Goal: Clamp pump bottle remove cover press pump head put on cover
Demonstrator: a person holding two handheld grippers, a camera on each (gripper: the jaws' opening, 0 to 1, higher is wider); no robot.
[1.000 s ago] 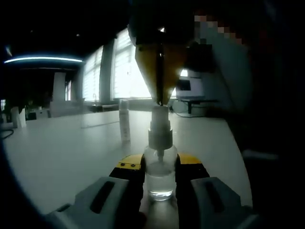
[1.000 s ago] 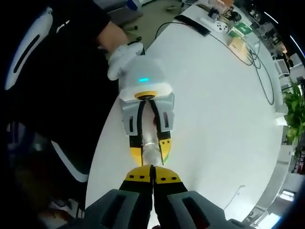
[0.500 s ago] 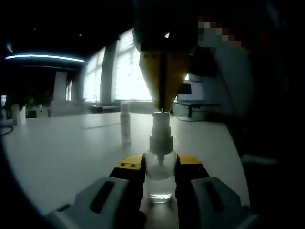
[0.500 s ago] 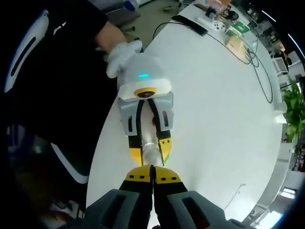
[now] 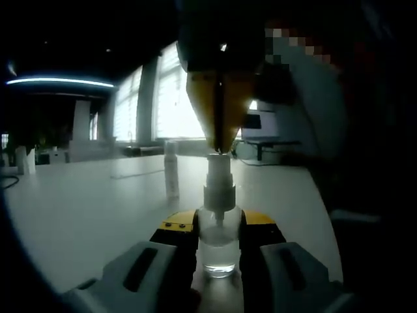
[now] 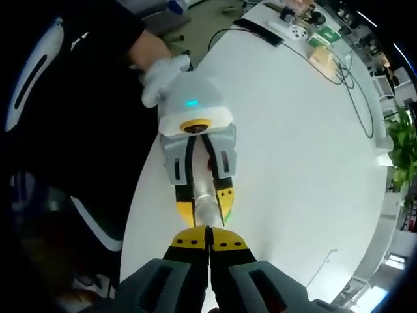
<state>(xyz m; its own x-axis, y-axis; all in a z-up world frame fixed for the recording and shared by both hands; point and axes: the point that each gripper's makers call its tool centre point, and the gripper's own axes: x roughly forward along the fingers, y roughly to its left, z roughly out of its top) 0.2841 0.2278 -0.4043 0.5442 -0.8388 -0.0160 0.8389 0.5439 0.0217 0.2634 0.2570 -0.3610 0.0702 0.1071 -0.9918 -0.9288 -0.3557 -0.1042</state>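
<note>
White table (image 5: 85,202): pump bottle (image 5: 217,225) upright, head up.

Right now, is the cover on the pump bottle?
No, the pump bottle held by the left gripper shows its bare pump head.

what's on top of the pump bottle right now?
The right gripper, jaws shut, has its tips on the pump head of the pump bottle, which the left gripper clamps. No cover on it. Those tips hide the head's top face.
</note>
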